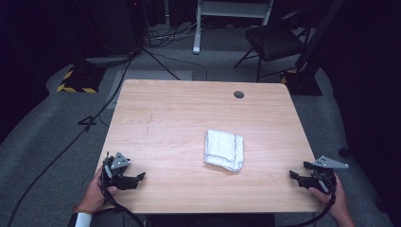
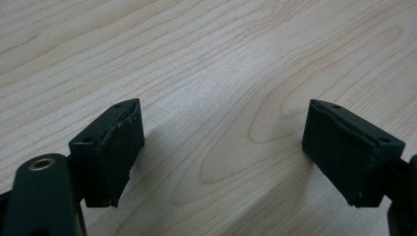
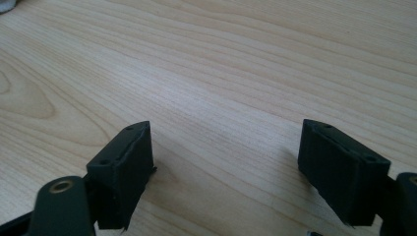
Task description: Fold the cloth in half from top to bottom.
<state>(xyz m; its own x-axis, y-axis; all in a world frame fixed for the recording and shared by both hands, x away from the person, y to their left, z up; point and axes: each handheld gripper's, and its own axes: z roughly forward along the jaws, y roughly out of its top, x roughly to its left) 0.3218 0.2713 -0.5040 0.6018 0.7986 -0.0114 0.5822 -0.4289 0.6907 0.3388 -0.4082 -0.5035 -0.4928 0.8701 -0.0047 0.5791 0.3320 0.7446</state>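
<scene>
A folded white cloth (image 1: 224, 149) with thin dark lines lies on the wooden table (image 1: 179, 113), a little right of its middle. My left gripper (image 1: 140, 178) rests at the table's near left corner, held by a hand, well apart from the cloth. In the left gripper view its jaws (image 2: 223, 147) stand wide apart over bare wood with nothing between them. My right gripper (image 1: 293, 176) rests at the near right corner, pointing left toward the middle. Its jaws (image 3: 226, 167) are likewise wide apart over bare wood, empty. A corner of the cloth (image 3: 6, 5) shows at the top left of the right gripper view.
A round cable hole (image 1: 239, 94) sits near the table's far edge. Beyond the table stand a dark folding chair (image 1: 274, 40), a white frame leg (image 1: 197, 28) and cables (image 1: 94, 118) trailing over the grey floor at the left.
</scene>
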